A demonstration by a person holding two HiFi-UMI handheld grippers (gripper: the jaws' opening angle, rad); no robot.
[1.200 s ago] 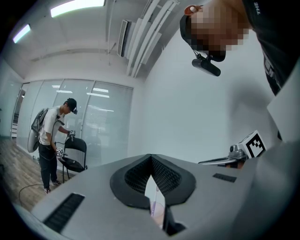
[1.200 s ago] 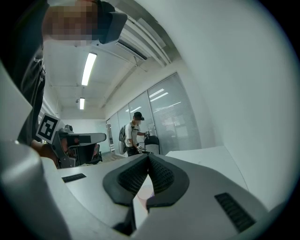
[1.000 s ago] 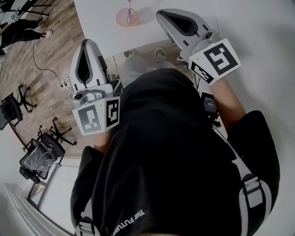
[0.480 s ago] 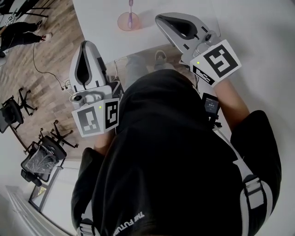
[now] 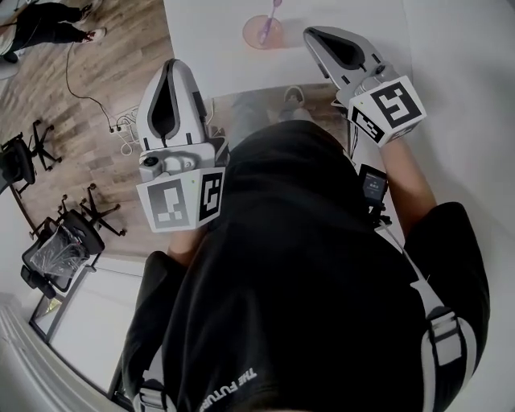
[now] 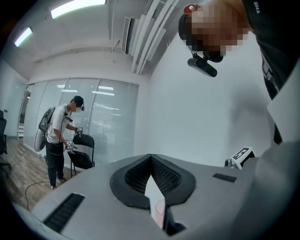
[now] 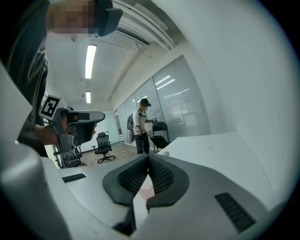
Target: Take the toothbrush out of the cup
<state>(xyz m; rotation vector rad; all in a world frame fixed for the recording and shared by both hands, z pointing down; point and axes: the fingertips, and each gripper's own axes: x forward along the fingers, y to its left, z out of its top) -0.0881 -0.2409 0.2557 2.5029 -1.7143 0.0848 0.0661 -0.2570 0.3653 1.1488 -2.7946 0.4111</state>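
A pink cup [image 5: 262,30] stands near the front edge of the white table [image 5: 205,44], with a purple toothbrush [image 5: 273,10] upright in it. My left gripper [image 5: 171,63] hangs over the floor to the left of the cup and short of the table, jaws shut with nothing between them. To the right of the cup my right gripper [image 5: 309,33] is over the table edge, also shut and holding nothing. In the left gripper view the cup [image 6: 160,212] shows low behind the closed jaws [image 6: 150,155]. The right gripper view has the cup [image 7: 146,191] just past its closed jaws [image 7: 148,156].
Wooden floor lies left of the table, with office chairs [image 5: 24,157], a cable and power strip [image 5: 121,129], and a person [image 5: 44,20] at the far corner. Another person [image 6: 58,136] stands by a chair near glass walls. The wearer's black-clad torso fills the lower head view.
The head view has shifted, so the cup and both grippers now sit further right in it. My left gripper has come up closer to the table edge. Both grippers stay shut.
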